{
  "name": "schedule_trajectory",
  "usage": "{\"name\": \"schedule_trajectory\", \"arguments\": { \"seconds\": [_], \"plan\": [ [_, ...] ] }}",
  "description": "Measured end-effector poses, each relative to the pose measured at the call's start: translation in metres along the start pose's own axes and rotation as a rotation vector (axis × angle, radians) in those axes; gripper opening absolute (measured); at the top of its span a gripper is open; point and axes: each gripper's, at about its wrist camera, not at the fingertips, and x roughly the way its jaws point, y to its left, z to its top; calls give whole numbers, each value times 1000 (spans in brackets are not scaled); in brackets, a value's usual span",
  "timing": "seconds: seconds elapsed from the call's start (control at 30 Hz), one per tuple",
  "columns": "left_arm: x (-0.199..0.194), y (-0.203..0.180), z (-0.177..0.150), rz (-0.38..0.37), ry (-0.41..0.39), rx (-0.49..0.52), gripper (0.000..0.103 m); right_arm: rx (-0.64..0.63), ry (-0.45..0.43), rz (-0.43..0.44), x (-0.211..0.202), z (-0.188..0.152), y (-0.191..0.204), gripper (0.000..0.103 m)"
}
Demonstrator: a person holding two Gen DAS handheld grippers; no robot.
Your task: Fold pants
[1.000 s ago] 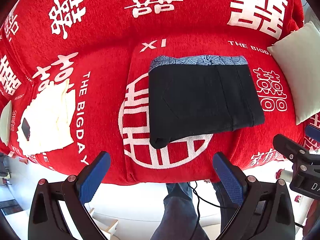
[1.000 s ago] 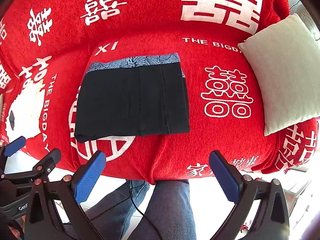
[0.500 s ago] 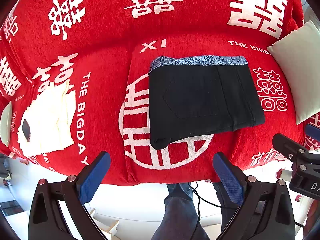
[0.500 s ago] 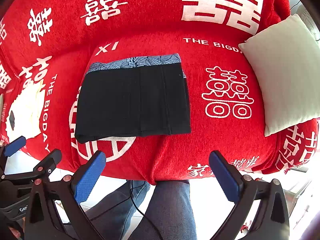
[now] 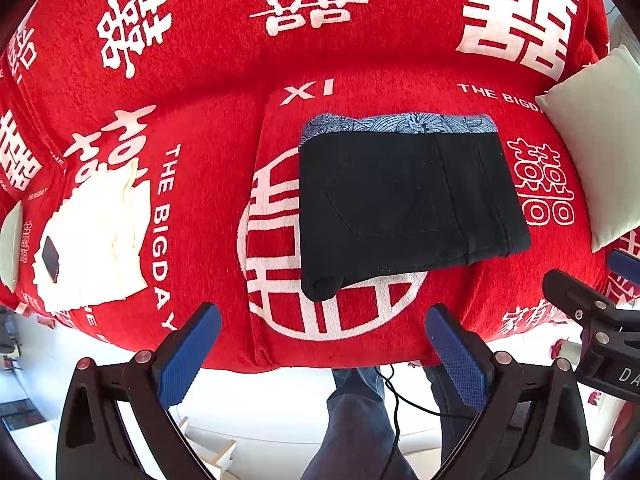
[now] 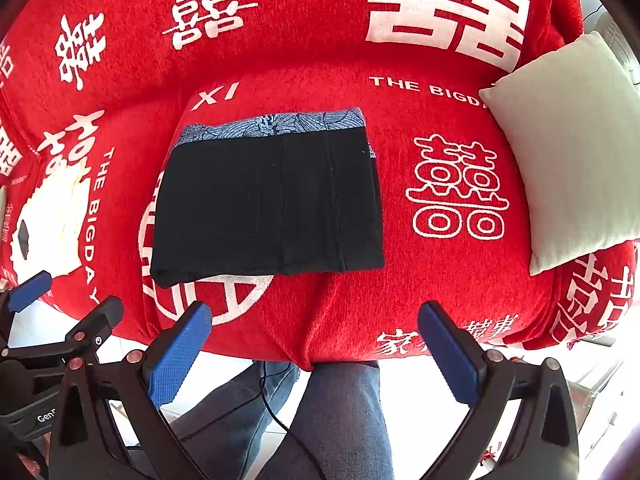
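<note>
Both my left gripper (image 5: pixel 322 340) and right gripper (image 6: pixel 314 338) hang spread wide and empty off the red sofa (image 5: pixel 224 128), where the black pants (image 5: pixel 404 208) lie folded mid-cushion; soft, floppy denim, so I'd pinch the thick near corners.

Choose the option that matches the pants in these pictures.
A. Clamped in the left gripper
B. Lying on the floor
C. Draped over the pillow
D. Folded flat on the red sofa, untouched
D: the pants lie as a flat folded rectangle on the sofa, and both the left gripper and right gripper hang open short of them.
</note>
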Motion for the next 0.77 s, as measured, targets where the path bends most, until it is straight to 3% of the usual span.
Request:
{"name": "schedule_trajectory", "arguments": {
  "seconds": [0.77],
  "plan": [
    [-2, -4, 2, -25, -31, 12, 103, 12, 5, -4, 2, 3, -7, 103]
  ]
}}
